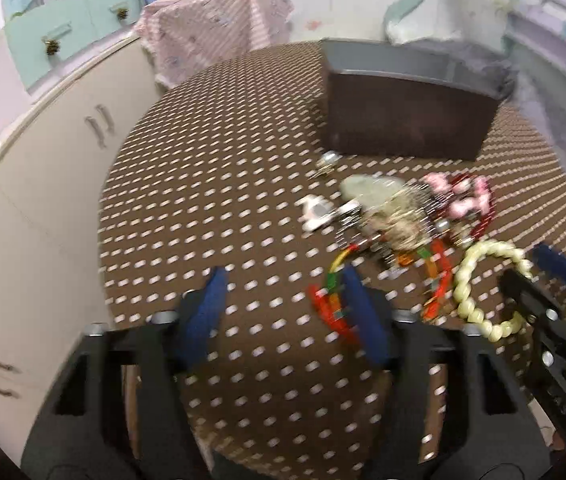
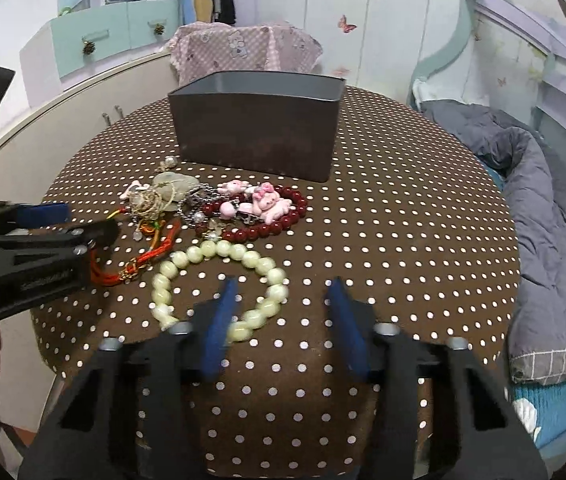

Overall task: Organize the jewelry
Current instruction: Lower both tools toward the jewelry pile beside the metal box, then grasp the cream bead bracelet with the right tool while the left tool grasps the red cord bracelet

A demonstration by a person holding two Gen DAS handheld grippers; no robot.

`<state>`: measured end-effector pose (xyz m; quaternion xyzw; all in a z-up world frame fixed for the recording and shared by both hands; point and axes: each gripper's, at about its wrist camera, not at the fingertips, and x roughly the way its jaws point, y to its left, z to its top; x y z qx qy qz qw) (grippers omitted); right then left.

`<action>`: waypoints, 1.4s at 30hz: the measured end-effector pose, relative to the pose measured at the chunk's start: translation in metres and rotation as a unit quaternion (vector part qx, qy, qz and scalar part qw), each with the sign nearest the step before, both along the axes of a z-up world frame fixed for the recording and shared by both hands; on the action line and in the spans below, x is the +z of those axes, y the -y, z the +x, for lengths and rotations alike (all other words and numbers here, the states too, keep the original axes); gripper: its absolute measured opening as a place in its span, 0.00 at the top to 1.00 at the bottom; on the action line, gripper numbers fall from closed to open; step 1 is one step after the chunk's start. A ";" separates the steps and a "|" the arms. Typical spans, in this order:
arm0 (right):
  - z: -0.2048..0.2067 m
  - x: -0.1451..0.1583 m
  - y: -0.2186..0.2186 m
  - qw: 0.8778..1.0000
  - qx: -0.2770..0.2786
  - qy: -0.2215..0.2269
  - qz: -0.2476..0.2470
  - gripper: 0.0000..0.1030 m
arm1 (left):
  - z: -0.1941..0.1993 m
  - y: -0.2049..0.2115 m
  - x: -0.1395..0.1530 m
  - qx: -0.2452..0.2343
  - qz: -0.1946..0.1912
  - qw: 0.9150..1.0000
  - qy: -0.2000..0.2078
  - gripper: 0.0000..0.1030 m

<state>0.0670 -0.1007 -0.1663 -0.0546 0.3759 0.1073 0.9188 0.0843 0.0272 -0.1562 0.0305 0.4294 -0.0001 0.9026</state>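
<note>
Currently the step in hand appears to be the approach to a first pick; no jewelry is yet in the dark box [image 2: 257, 136], as far as its visible walls allow a judgement.

Left to right: the left tool [image 2: 83, 222] hovers beside the red cord bracelet [image 2: 135, 268], fingers spread wide and holding nothing. The tangled jewelry pile [image 2: 211, 204] lies on the dotted tabletop [image 2: 403, 240] in front of the box. The pale bead bracelet [image 2: 219, 284] lies flat, its oval loop running left-right with no distinct pointing end. The right tool [image 2: 283, 284] is also wide open and empty, one pad just over the loop's near rim.

The next move likely calls for lowering the right tool so both pads straddle the bead strand before closing.
</note>
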 end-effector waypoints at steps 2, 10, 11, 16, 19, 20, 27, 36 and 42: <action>-0.001 0.000 0.001 1.000 0.004 0.001 -0.003 0.86 | 0.000 0.005 0.001 -0.013 0.003 1.000 0.003 0.76; -0.001 0.005 0.011 1.000 -0.007 0.003 0.006 0.92 | -0.004 0.006 0.006 -0.027 -0.028 0.999 0.000 0.94; -0.001 0.007 0.012 1.000 -0.009 0.006 0.008 0.92 | -0.005 0.005 0.008 -0.029 -0.035 0.999 0.002 0.94; -0.002 0.019 0.016 1.000 -0.016 0.021 0.013 0.92 | -0.004 -0.002 0.018 -0.027 -0.042 0.999 0.017 0.94; -0.001 0.024 0.019 0.999 -0.021 0.029 0.015 0.92 | -0.001 -0.010 0.025 -0.025 -0.054 0.998 0.021 0.94; 0.000 0.026 0.019 0.999 -0.022 0.031 0.015 0.92 | 0.000 -0.011 0.027 -0.027 -0.058 0.998 0.022 0.94; 0.004 0.037 0.023 0.999 -0.025 0.045 0.018 0.92 | 0.002 -0.015 0.030 -0.036 -0.043 0.998 0.026 0.93; 0.010 0.029 0.023 0.999 -0.029 0.028 0.023 0.92 | 0.004 -0.027 0.003 -0.048 -0.067 0.996 -0.025 0.88; 0.013 0.026 0.024 0.999 -0.031 0.019 0.024 0.92 | 0.004 -0.023 0.011 -0.069 -0.063 0.996 0.002 0.21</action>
